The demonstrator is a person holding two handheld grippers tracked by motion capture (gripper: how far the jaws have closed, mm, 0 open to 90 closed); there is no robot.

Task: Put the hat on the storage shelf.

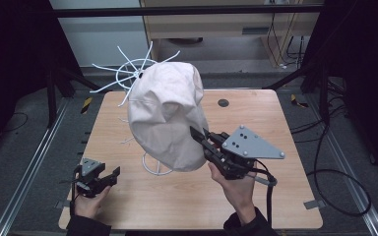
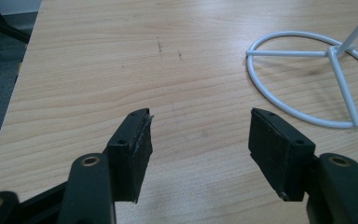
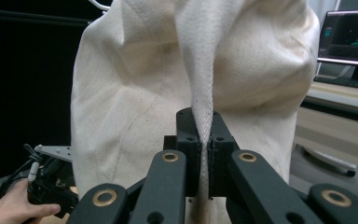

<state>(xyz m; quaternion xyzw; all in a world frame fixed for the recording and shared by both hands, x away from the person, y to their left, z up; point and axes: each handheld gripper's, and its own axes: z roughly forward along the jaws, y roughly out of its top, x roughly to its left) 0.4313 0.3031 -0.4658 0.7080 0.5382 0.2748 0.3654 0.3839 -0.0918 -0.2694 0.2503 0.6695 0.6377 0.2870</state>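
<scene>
The cream cloth bag [image 1: 170,115] is hanging draped over the white wire stand [image 1: 128,73], which is standing on the wooden worktop [image 1: 285,206] slightly left of its middle. The right claw [image 1: 200,135] is pinching a fold of the bag at its lower right side — in the right gripper view its jaws are clamped tight on a raised ridge of the fabric [image 3: 200,84], with the rest of the cloth bulging above and behind. The left claw [image 2: 198,140] is idling low over the worktop near the front-left corner, its jaws standing wide with nothing between them, and the stand's ring base [image 2: 307,79] is lying just ahead of it to one side.

The main risk looks to be the stand. It is light wire on a narrow ring, and nothing is bracing it, so a sideways or downward tug on the pinched fold would probably tip it or drag it across the worktop. The cloth could also be snagging on the splayed wire prongs at the top. And since the grip is only on a thin ridge, the fabric may be slipping out under a sharp pull — a slow, upward lift seems safer.
</scene>
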